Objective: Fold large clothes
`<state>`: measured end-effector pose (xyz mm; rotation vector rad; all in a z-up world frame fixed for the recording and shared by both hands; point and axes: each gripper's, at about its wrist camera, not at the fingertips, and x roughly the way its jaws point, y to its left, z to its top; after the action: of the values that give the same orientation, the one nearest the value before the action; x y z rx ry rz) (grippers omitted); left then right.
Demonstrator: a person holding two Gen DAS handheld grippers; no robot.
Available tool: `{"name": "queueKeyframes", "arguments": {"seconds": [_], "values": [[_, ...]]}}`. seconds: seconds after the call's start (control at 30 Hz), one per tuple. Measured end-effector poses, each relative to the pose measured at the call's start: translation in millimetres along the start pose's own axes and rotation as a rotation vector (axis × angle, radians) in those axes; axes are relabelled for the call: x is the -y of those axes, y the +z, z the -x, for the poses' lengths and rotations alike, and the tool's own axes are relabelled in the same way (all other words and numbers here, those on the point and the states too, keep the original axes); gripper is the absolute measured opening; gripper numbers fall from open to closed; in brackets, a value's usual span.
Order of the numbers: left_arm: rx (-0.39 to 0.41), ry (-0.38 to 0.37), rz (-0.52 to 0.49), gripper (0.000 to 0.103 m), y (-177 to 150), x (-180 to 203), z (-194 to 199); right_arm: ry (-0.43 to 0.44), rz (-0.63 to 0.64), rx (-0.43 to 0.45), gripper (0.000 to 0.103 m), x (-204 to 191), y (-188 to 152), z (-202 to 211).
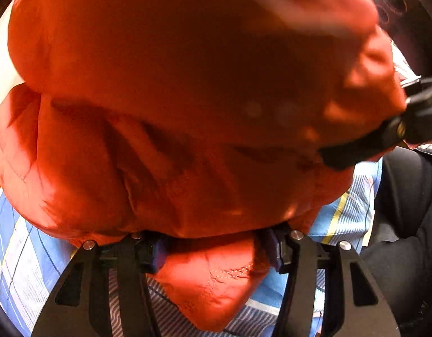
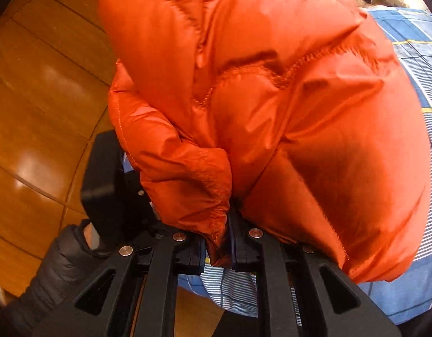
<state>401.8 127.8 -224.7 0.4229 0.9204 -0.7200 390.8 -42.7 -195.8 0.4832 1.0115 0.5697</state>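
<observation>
A puffy orange quilted jacket (image 1: pixel 187 98) fills the left wrist view and hangs bunched over a bed. My left gripper (image 1: pixel 214 252) is shut on a thick wad of its fabric, and a stitched corner droops below the pads. In the right wrist view the same jacket (image 2: pixel 272 98) bulges ahead. My right gripper (image 2: pixel 219 248) is shut on a thin folded edge of it, jaws almost together. From the left wrist view the right gripper (image 1: pixel 336 157) shows as a black arm biting into the jacket's right side. The left gripper's black body (image 2: pixel 109 174) sits left of the jacket, its fingertips hidden.
A blue, white and yellow plaid bed sheet (image 1: pixel 27 252) lies under the jacket (image 2: pixel 421 56). Wooden floor (image 2: pixel 41 98) spreads to the left beyond the bed's edge. A hand in a black padded sleeve (image 2: pixel 55 269) holds the left gripper. The person's dark clothing (image 1: pixel 407 210) is at the right.
</observation>
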Motion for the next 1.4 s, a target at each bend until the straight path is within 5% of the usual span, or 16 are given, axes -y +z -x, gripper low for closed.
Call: {"name": "queueKeyframes", "arguments": {"seconds": [0.27, 0.93, 1.4], "values": [[-0.006, -0.065, 0.034, 0.053, -2.4, -8.1, 15.7, -0.008, -0.016, 0.005, 0.013, 7.2, 18.8, -9.3], [-0.034, -0.153, 0.091, 0.051, -27.1, -8.9, 59.2, -0.043, 0.048, 0.073, 0.014, -22.3, -25.6, 9.6], [0.08, -0.273, 0.244, 0.052, -32.7, -32.5, 89.8, -0.165, 0.113, 0.171, 0.014, -53.3, -64.8, -3.4]]}}
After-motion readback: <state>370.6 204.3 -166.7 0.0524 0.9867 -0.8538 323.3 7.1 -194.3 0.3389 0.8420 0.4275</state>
